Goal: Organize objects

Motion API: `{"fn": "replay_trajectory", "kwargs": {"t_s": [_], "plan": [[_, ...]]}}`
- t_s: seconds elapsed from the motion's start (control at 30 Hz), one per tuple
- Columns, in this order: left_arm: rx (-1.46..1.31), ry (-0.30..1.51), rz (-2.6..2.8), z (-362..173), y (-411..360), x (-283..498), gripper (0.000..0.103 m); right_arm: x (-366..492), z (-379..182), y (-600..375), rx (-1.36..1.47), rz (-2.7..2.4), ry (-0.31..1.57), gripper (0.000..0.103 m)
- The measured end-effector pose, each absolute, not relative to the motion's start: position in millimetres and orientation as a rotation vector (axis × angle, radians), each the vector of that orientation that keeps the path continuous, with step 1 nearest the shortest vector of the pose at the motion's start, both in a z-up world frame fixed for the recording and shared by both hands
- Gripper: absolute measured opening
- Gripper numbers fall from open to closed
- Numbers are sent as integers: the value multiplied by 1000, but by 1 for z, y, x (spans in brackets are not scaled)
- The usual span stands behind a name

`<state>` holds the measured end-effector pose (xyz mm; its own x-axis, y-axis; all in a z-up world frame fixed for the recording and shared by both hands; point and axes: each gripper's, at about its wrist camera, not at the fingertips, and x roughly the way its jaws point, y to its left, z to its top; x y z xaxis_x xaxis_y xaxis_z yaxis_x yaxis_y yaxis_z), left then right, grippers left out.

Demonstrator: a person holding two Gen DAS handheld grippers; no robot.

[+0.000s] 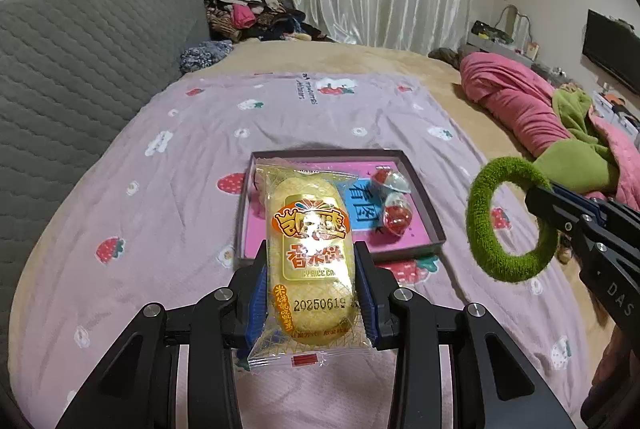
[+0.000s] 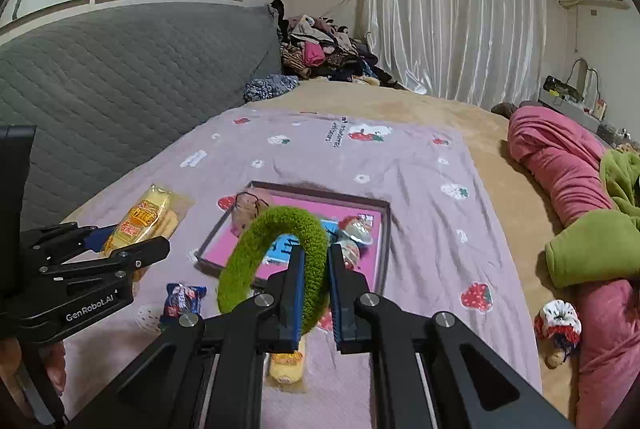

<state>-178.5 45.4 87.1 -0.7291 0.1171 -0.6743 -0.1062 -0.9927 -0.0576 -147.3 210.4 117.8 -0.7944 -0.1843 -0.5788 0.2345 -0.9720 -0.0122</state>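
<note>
On the bed's strawberry blanket (image 1: 168, 165), my left tongs (image 1: 311, 289) clamp a crinkly, fragile rice cake packet (image 1: 310, 253) mid-body; right tongs (image 2: 314, 293) pinch a soft green ring (image 2: 276, 261), both just short of the tray (image 1: 434, 225).

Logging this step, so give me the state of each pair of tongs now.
Left tongs: closed on the rice cake packet.
Right tongs: closed on the fuzzy green ring.
</note>
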Motion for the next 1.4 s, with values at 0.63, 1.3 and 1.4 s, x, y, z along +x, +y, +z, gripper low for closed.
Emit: {"fn": "replay_trajectory", "kwargs": {"t_s": [0.63, 1.3, 1.4], "plan": [[-1070, 1, 2848, 104, 23, -236, 39, -194, 130, 177, 826, -2771, 121, 11], [-1111, -31, 2825, 28, 14, -306, 39, -254, 67, 158, 855, -2733, 77, 11], [-1124, -29, 2821, 9, 17, -316, 39, -265, 51, 157, 863, -2721, 54, 11]]}}
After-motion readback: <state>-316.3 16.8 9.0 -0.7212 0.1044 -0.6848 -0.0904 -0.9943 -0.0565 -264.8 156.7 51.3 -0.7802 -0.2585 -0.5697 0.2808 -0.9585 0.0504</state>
